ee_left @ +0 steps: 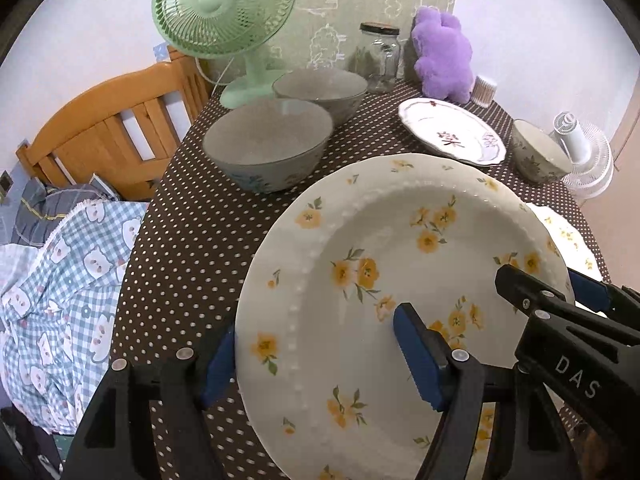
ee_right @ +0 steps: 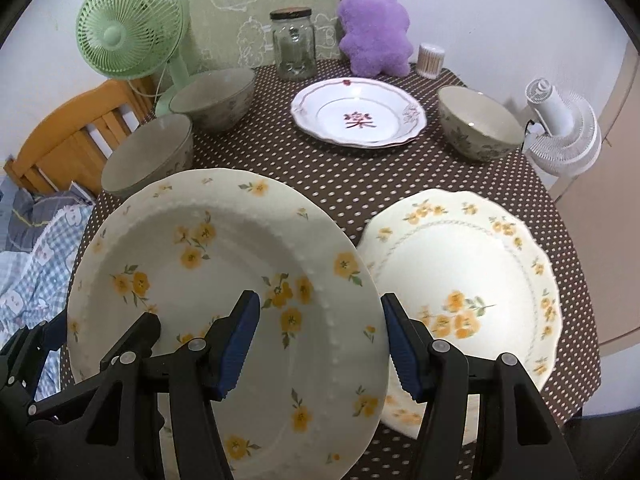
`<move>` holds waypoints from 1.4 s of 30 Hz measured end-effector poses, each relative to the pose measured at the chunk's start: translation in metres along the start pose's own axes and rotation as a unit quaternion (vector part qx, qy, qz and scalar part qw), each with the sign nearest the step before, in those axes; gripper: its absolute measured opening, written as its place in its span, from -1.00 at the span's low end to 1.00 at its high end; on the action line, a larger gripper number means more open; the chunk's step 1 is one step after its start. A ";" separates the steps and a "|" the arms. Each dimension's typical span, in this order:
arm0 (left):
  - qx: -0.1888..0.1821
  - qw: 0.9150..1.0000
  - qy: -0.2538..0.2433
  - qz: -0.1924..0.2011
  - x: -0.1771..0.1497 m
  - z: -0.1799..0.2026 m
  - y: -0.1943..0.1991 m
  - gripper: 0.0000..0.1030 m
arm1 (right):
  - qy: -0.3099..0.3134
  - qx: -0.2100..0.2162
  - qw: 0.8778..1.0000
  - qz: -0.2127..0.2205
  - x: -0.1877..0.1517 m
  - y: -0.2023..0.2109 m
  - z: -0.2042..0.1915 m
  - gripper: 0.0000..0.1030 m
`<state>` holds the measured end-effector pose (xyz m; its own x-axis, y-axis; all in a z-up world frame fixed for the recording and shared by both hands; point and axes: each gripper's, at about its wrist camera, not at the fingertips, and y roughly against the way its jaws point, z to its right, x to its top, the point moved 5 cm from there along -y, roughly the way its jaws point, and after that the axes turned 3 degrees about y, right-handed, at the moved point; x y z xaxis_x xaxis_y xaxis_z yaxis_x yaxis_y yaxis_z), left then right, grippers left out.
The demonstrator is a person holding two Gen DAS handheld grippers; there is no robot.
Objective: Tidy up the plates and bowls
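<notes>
A cream plate with yellow flowers and a beaded ring [ee_left: 380, 248] [ee_right: 224, 264] hangs tilted above the dotted tablecloth, carried by both grippers. My left gripper [ee_left: 320, 360] is shut on its left rim, one blue pad on the plate's face and the other behind the edge. My right gripper [ee_right: 322, 344] is shut on the opposite rim the same way; it also shows as right gripper [ee_left: 536, 282] at the plate's far side. A second yellow-flowered plate with a scalloped rim [ee_right: 472, 264] lies on the table just right of the carried one.
A white plate with a red character [ee_right: 356, 116] sits mid-table. Two grey-green bowls [ee_right: 148, 156] [ee_right: 212, 96] stand at the left, another bowl [ee_right: 480, 124] at the right. Green fan [ee_right: 128, 28], glass jar [ee_right: 294, 44], purple plush [ee_right: 374, 28] and white fan [ee_right: 560, 128] line the back and right.
</notes>
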<state>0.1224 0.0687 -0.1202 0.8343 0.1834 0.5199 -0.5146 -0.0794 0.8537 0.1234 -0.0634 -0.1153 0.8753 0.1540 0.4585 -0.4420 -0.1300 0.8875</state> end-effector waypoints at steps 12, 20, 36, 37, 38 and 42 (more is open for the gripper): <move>-0.006 1.000 -0.013 0.014 -0.001 0.064 0.013 0.43 | -0.013 -0.004 1.000 0.011 -0.004 0.015 0.064 0.26; -0.019 0.999 -0.027 0.013 -0.006 0.113 0.009 0.43 | -0.026 -0.017 0.999 0.011 -0.007 0.017 0.113 0.26; -0.037 0.998 -0.050 -0.018 -0.017 0.187 -0.016 0.43 | -0.057 -0.038 0.997 -0.019 -0.018 -0.001 0.194 0.26; -0.038 0.998 -0.051 -0.020 -0.016 0.190 -0.019 0.43 | -0.058 -0.039 0.997 -0.021 -0.019 -0.002 0.198 0.26; -0.039 0.998 -0.052 -0.023 -0.017 0.194 -0.021 0.43 | -0.060 -0.040 0.997 -0.023 -0.019 -0.004 0.202 0.26; -0.039 0.997 -0.055 -0.034 -0.017 0.205 -0.031 0.43 | -0.066 -0.043 0.996 -0.032 -0.020 -0.012 0.214 0.26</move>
<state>0.1646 -0.1333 -0.1493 0.8820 0.0771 0.4650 -0.4669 0.0072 0.8843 0.1526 -0.2743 -0.1448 0.9178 0.0292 0.3960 -0.3948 -0.0395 0.9179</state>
